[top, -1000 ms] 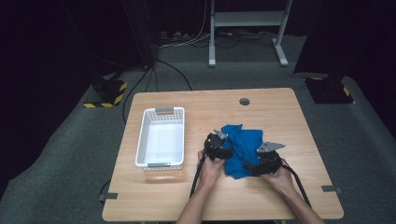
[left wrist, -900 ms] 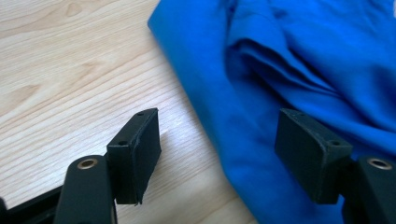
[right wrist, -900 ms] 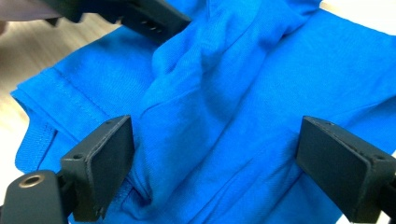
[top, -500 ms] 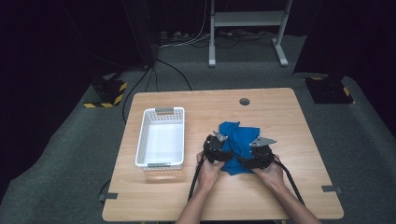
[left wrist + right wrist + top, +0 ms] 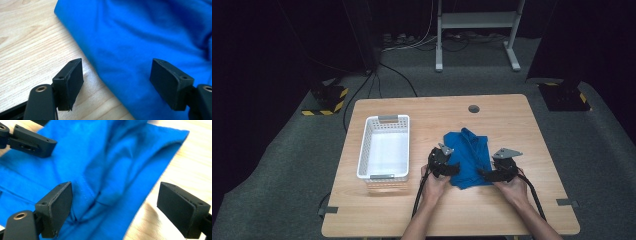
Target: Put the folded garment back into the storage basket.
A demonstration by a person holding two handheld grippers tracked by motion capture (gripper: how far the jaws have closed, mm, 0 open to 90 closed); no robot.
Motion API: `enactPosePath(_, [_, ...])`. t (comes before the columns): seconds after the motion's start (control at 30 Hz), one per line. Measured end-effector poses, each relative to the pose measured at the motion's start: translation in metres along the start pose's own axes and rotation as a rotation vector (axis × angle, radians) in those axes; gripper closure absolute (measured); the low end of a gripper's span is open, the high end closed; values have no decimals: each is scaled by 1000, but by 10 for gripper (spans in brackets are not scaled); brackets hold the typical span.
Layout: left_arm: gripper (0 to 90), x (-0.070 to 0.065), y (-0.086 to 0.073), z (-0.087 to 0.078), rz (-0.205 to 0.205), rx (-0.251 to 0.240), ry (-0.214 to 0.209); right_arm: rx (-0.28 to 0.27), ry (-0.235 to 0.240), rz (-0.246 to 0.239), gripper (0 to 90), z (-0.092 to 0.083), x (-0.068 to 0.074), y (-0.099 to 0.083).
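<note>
A blue cloth [image 5: 468, 152] lies folded on the wooden table [image 5: 517, 125], right of centre. My left gripper [image 5: 453, 169] lies low at the cloth's near left edge. Its jaws have just been opening and now stand open. In the left gripper view [image 5: 116, 85] one pad is over bare wood and the other over the blue cloth [image 5: 130, 42], and neither presses on it. My right gripper [image 5: 486, 174] sits at the near right corner. It is open wide [image 5: 115, 207] above a creased seam of the cloth [image 5: 100, 170] and grips nothing. The left gripper's jaw [image 5: 30, 141] shows at that view's top left.
A white slotted basket [image 5: 384, 147] stands on the table's left half, a hand's width from my left gripper. A small round hole [image 5: 473, 108] sits near the far edge. Cables trail from both grippers toward the near edge. Grey carpet surrounds the table.
The cloth lies flatter and more neatly folded than a second ago. My right gripper has shifted slightly toward its near right corner. The left hand has hardly moved.
</note>
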State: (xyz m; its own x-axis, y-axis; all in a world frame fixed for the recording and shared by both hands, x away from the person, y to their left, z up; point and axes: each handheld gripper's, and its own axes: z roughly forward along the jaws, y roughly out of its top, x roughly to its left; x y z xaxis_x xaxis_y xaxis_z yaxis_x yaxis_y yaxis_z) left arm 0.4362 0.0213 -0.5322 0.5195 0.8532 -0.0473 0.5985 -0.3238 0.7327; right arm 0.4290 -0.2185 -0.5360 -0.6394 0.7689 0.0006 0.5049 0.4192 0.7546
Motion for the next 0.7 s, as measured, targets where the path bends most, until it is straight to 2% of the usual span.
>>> enactPosePath(0.1, [255,-3,2,-1,1,-22,-17,-14,19,2,131,3,5,5])
enactPosePath(0.2, [253,-7,2,2,26,-1,-6,-17,23,-13,133,7,13,10])
enactPosePath(0.27, [251,-6,0,5,29,9,0,3,15,-25,134,13,15,12])
enactPosePath(0.37, [253,-2,-2,4,18,8,0,21,17,-8,130,16,10,8])
enactPosePath(0.43, [253,0,-2,3,17,11,10,18,1,-14,129,10,4,4])
enactPosePath(0.5, [250,1,-2,2,9,15,9,12,11,7,129,4,-2,-1])
enactPosePath(0.57, [246,-1,-1,0,13,13,3,11,9,16,130,1,-5,-2])
enactPosePath(0.63, [236,-5,1,-2,20,-1,-20,0,7,9,133,1,-4,0])
enactPosePath(0.7, [236,-8,1,-3,30,-5,-22,0,8,7,134,2,-2,1])
